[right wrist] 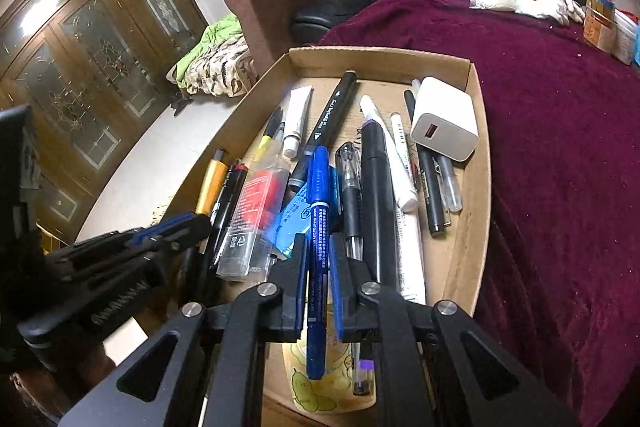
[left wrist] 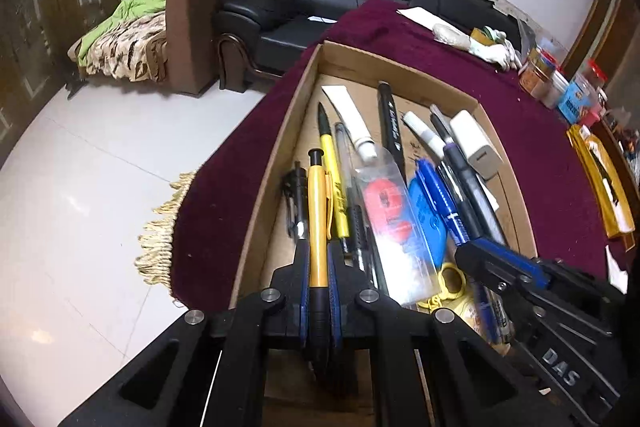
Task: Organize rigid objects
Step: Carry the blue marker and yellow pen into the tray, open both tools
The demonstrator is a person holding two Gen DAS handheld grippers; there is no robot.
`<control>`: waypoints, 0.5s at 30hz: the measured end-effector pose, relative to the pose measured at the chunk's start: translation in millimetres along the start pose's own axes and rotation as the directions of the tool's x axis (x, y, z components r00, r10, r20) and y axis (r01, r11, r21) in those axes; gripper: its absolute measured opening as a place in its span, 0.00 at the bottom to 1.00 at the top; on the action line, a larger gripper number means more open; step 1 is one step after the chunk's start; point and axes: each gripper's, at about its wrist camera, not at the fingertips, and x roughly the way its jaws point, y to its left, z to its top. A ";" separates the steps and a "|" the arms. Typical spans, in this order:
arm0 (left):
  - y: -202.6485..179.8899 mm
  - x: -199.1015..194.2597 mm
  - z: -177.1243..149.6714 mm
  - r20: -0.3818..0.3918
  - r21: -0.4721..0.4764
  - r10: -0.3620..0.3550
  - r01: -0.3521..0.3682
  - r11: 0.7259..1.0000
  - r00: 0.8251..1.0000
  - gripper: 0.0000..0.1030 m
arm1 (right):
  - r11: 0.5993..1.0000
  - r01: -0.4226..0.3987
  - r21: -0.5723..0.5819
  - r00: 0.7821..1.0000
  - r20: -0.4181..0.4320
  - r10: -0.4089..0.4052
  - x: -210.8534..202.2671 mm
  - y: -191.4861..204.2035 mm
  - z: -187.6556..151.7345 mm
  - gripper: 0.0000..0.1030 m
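- Over the cardboard tray (left wrist: 304, 75) on the maroon-covered worktop (left wrist: 400, 39): left gripper (left wrist: 319, 259) pinches a yellow pen (left wrist: 318, 211).
- Right gripper (right wrist: 319, 251): jaws slightly apart around a blue marker (right wrist: 318, 211) above the tray's pens.

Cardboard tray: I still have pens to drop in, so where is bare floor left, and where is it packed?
In the cardboard tray, bare floor shows along the left wall beside the yellow pen, and at the far end past the white tube. The middle is packed with pens and markers; the white charger fills the far right corner.
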 end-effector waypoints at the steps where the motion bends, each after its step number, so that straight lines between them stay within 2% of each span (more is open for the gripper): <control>1: -2.4 -0.1 -1.7 0.005 0.009 0.011 -0.011 1.000 1.000 0.10 | 1.000 -0.007 -0.003 1.000 0.011 0.007 -3.8 0.3 -1.7 0.24; 2: -5.9 -1.1 -3.2 0.017 0.020 0.024 -0.024 1.000 1.000 0.14 | 1.000 -0.013 -0.003 1.000 0.026 0.013 -8.9 0.8 -4.0 0.36; 3: -10.0 -3.0 -5.2 0.032 0.034 0.037 -0.038 0.999 0.999 0.25 | 1.000 -0.016 -0.002 0.998 0.053 0.016 -16.9 0.8 -8.1 0.46; 4: -13.7 -6.1 -6.9 0.054 0.047 0.060 -0.062 0.997 0.997 0.43 | 1.000 -0.015 -0.003 0.996 0.085 0.015 -25.9 0.4 -13.7 0.50; 6: -19.3 -14.6 -11.4 0.114 0.069 0.107 -0.115 0.991 0.988 0.68 | 1.000 -0.009 0.004 0.989 0.149 0.008 -45.2 -0.8 -27.4 0.60; 8: -23.8 -24.4 -17.1 0.155 0.079 0.089 -0.102 0.992 0.984 0.76 | 1.000 -0.001 0.010 0.982 0.190 -0.001 -58.7 -2.7 -39.5 0.70; 9: -26.0 -27.5 -18.7 0.168 0.080 0.095 -0.110 0.991 0.981 0.77 | 1.000 0.015 0.010 0.978 0.206 -0.017 -63.1 -4.1 -45.4 0.72; 12: -32.4 -34.5 -22.1 0.201 0.087 0.119 -0.139 0.986 0.972 0.81 | 0.998 0.059 -0.007 0.975 0.214 -0.056 -67.1 -9.2 -57.8 0.72; 15: -35.1 -41.3 -24.0 0.232 0.092 0.128 -0.152 0.984 0.964 0.93 | 0.999 0.048 -0.015 0.984 0.174 -0.045 -57.8 -15.8 -65.9 0.72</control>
